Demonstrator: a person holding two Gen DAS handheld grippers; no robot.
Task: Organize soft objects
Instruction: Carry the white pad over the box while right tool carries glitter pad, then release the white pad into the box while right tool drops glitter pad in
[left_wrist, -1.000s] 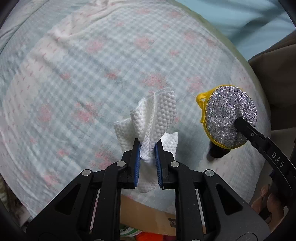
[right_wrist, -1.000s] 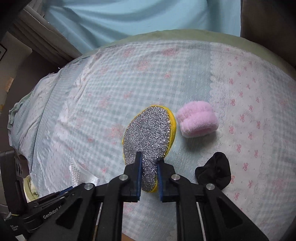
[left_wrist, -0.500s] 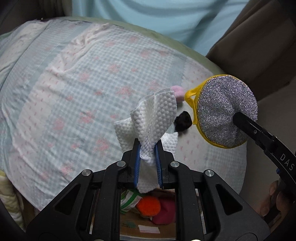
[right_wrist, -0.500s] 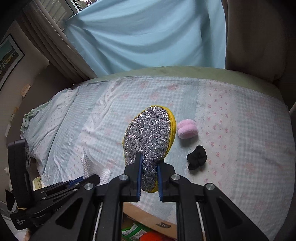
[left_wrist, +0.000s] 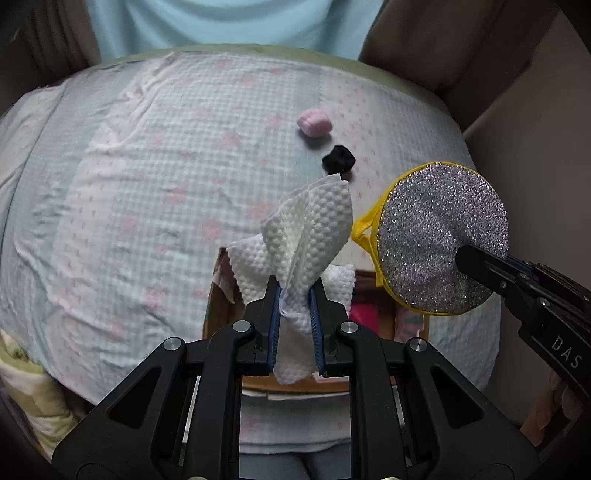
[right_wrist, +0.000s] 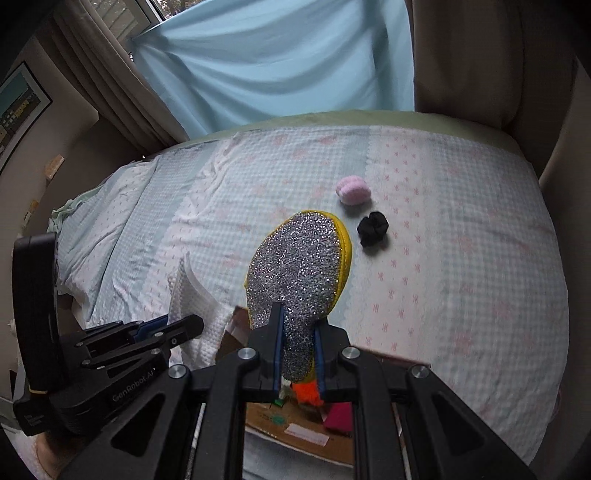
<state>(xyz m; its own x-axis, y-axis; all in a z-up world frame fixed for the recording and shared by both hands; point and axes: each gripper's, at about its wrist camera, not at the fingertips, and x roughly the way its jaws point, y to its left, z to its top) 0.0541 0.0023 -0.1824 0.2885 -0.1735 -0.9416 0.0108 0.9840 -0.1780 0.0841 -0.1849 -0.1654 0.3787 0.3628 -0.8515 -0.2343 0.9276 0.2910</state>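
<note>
My left tool (left_wrist: 295, 310) pinches the white cloth (left_wrist: 306, 236), my right tool (right_wrist: 297, 347) the glitter scrubber (right_wrist: 299, 266); the cardboard box (left_wrist: 218, 299) sits low-centre, directly beneath both.

Checked bedspread (right_wrist: 461, 258) with pink motifs — pale blue curtain (right_wrist: 277, 62) behind; framed picture (right_wrist: 18, 107) on wall.

A pink puff (right_wrist: 354, 189) and black scrunchie (right_wrist: 373, 230) lie on the bed (right_wrist: 461, 236).
</note>
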